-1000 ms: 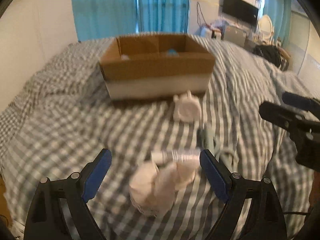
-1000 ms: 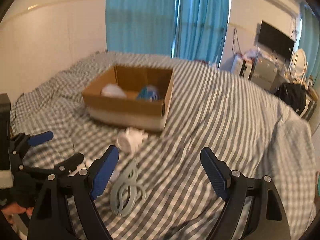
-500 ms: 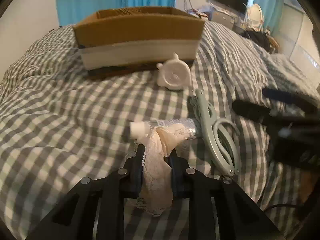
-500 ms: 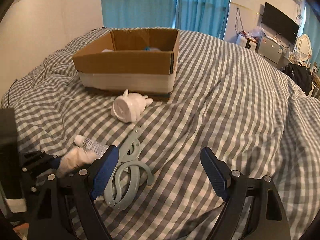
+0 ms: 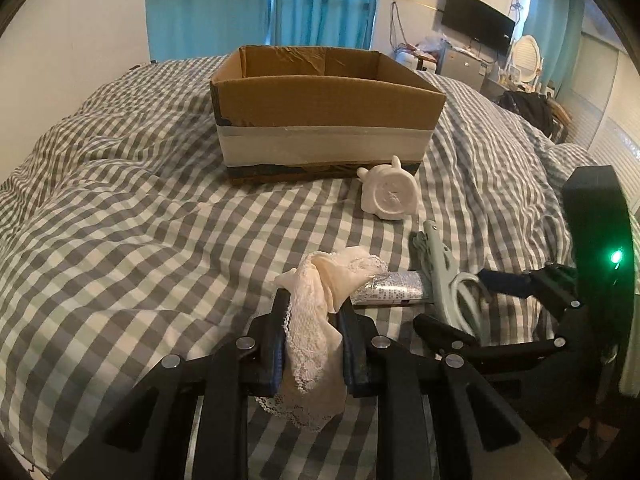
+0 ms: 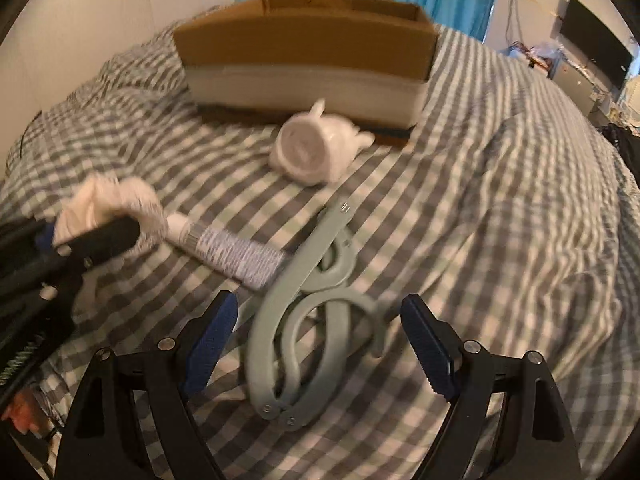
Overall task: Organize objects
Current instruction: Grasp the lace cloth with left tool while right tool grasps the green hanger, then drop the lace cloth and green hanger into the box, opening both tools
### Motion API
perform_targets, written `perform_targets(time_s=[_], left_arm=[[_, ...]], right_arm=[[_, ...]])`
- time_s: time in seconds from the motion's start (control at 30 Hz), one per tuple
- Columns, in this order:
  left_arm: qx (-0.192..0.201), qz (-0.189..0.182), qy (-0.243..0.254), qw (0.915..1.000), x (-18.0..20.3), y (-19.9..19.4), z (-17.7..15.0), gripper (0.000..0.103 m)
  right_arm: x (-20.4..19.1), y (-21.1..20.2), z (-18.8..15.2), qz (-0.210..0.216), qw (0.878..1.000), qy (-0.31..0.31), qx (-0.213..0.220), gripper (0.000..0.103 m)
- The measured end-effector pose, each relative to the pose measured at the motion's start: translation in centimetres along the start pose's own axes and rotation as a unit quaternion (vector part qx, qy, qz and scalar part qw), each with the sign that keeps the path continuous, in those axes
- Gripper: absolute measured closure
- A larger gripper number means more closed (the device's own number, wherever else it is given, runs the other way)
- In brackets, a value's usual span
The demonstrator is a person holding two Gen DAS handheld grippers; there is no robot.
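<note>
Now lace cloth [image 5: 316,320] sits pinched between left jaws; scissors [image 6: 304,320] between right jaws.

You have a grey-and-white checked bedspread [image 5: 132,216] under everything, rumpled into soft folds toward the left and the right edges. Behind the bed, turquoise curtains [image 5: 260,4] hang across the far wall, with plain cream wall [image 5: 76,28] to their left. Look to the upper right and you see a dark flat screen [image 5: 478,24] mounted on the wall, cables dangling beside it. Below it stands a low cabinet [image 5: 460,66] cluttered with small items too blurred to name. Further right, an oval white-framed mirror [image 5: 528,56] stands, and near it a black bag [image 5: 528,108] sits slumped just past the bed's edge.
</note>
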State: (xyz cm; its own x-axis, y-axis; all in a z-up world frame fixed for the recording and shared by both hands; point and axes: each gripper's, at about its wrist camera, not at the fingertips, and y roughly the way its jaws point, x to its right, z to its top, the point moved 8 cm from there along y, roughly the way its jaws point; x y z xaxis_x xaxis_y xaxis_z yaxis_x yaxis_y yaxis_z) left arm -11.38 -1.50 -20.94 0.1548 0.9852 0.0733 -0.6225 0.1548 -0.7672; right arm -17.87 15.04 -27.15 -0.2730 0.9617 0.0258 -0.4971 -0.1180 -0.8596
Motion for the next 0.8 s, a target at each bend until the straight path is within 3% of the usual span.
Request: perform_targets(time_s=[0.1, 0.43, 0.8], left_arm=[[-0.004, -0.005, 0.000, 1.0000, 0.4, 0.1, 0.0, 0.081], [0.011, -0.007, 0.007, 0.9999, 1.3, -1.4, 0.2, 0.081], [0.049, -0.006, 0.014, 0.9987, 1.9, -3.5, 4.4, 0.081]], right_arm=[[-0.5, 0.3, -0.6, -0.008, 1.000, -0.019, -0.011, 0.033], [0.0, -2.4, -0.6, -0.004, 1.000, -0.015, 0.017, 0.034], [0.5, -8.5, 2.7, -0.012, 0.996, -0.022, 0.088, 0.034]])
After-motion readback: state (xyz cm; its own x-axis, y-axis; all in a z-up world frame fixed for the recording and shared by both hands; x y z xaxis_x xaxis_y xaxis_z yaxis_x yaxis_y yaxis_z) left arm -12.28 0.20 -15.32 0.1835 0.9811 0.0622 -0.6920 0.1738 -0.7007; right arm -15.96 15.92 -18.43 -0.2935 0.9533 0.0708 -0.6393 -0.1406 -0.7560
